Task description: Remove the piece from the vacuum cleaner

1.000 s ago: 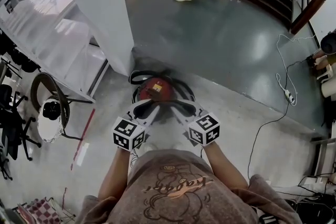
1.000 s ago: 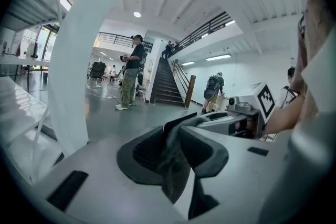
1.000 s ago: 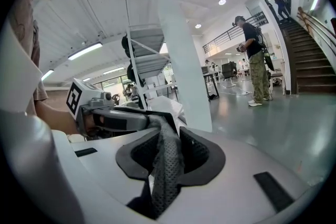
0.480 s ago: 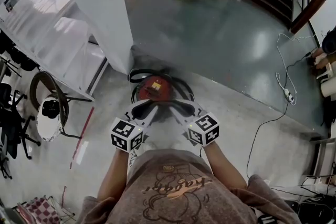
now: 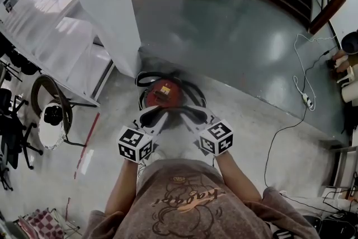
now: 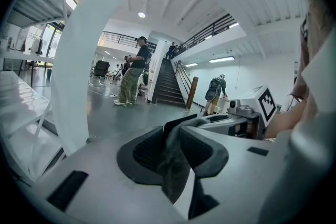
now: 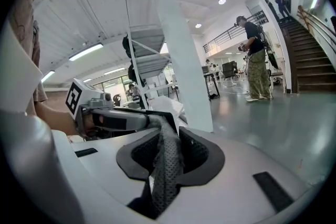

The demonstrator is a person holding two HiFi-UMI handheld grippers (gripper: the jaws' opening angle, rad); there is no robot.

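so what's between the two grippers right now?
A grey mesh strip, running from the left gripper to the right gripper; both are clamped on it. Both gripper views show it; the head view is too blurred there.

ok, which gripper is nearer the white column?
The left gripper: it is nearer the white column, with the right gripper beyond it. Both are shut on the grey mesh.

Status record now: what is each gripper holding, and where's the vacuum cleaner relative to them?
left gripper: shut on grey mesh strip
right gripper: shut on what looks like the same grey mesh strip, which runs toward the left gripper
vacuum cleaner: red, on the floor, just beyond both grippers
strip detached from vacuum: cannot tell
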